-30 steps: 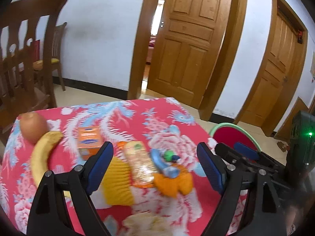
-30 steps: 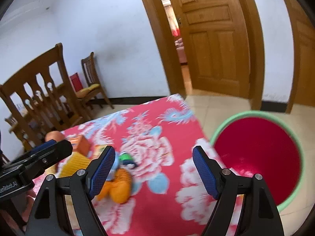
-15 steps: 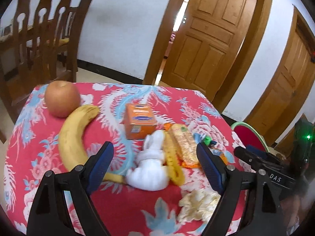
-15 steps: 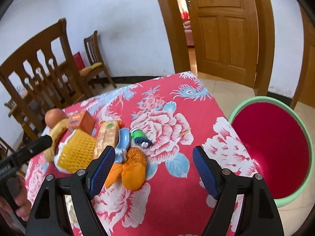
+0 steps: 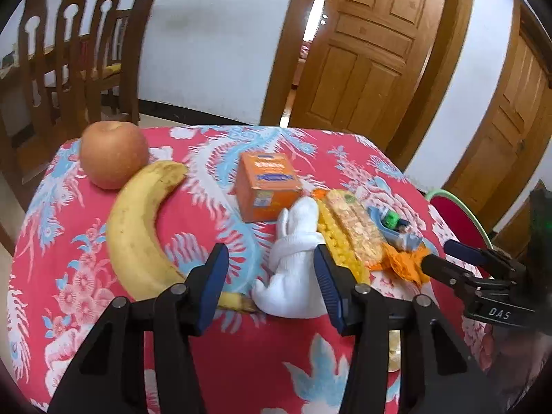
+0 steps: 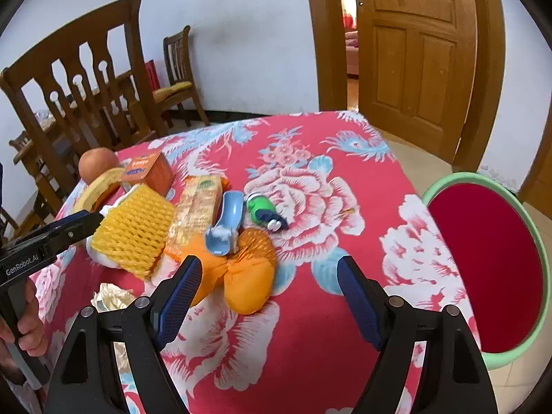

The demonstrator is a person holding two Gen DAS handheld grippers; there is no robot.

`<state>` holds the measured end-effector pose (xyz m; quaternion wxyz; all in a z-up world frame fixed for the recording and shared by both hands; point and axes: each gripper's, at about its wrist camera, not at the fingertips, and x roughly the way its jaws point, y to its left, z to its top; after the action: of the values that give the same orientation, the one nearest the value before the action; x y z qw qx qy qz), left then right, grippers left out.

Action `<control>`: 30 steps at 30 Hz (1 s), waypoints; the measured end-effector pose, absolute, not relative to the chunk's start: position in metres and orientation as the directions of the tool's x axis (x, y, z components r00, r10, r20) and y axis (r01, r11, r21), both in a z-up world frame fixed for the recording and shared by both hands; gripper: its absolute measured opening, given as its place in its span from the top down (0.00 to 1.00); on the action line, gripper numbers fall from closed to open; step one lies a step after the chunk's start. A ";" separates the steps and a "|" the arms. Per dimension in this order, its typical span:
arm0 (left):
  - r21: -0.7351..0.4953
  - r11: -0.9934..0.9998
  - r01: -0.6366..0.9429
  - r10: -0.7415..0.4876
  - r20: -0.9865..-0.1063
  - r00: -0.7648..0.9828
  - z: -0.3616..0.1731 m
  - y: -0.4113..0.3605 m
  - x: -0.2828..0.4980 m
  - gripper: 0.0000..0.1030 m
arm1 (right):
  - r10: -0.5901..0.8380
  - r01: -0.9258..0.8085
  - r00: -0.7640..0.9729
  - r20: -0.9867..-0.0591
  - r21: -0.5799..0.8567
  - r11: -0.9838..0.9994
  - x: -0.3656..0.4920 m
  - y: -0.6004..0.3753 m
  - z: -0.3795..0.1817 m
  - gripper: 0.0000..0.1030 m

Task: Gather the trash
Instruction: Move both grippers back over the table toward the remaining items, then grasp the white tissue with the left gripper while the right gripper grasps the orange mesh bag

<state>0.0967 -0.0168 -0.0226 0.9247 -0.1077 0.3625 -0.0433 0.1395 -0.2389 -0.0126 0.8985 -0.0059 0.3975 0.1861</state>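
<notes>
Left gripper (image 5: 270,277) was closing, jaws not yet pressing anything; one white foam wrap (image 5: 293,258) lay between its fingers, touching or just off the right one, cannot tell which. Ahead of it on the surface (image 5: 241,362): one banana (image 5: 138,227) to its left, one apple (image 5: 112,153) beyond that, one orange carton (image 5: 267,186) straight ahead. To its right lay one yellow foam net (image 6: 134,229), one biscuit wrapper (image 6: 196,210), one blue scoop (image 6: 226,222) and one green-and-blue toy (image 6: 264,210).

Right gripper (image 6: 267,296) hung open, nothing held; one orange net bag (image 6: 238,272) sat just ahead between its fingers, nearer the left one. One crumpled paper (image 6: 110,298) lay left of it. One red basin (image 6: 490,262) with a green rim stood off its right side, beside the surface.
</notes>
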 end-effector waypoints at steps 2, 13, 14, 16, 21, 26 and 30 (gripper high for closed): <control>-0.243 0.969 0.038 -0.195 -0.663 0.723 -0.024 -0.025 0.099 0.50 | 0.330 -0.346 0.609 -0.721 0.132 0.929 0.139 -0.236 -0.015 0.21; -0.233 0.968 0.089 -0.223 -0.653 0.723 -0.027 -0.037 0.097 0.89 | 0.387 -0.372 0.559 -0.733 0.195 0.908 0.141 -0.240 -0.022 0.81; -0.234 0.968 0.091 -0.225 -0.645 0.730 -0.025 -0.036 0.095 0.89 | 0.390 -0.373 0.561 -0.730 0.198 0.907 0.140 -0.240 -0.021 0.84; -0.239 0.966 0.098 -0.231 -0.628 0.743 -0.023 -0.034 0.091 0.89 | 0.394 -0.378 0.570 -0.721 0.196 0.905 0.137 -0.240 -0.017 0.85; -0.258 0.962 0.094 -0.236 -0.602 0.763 -0.018 -0.032 0.088 0.89 | 0.378 -0.376 0.592 -0.712 0.172 0.911 0.133 -0.239 -0.014 0.85; -0.265 0.960 0.089 -0.233 -0.586 0.776 -0.014 -0.030 0.086 0.89 | 0.378 -0.356 0.635 -0.674 0.180 0.917 0.131 -0.248 -0.003 0.85; -0.271 0.960 0.073 -0.223 -0.579 0.785 -0.006 -0.027 0.083 0.89 | 0.399 -0.346 0.690 -0.604 0.209 0.915 0.129 -0.259 0.009 0.85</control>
<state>0.0827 -0.0270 -0.0061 0.9372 -0.1179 0.3186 -0.0789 0.1291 -0.2590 0.0086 0.9183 0.0393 0.3377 0.2028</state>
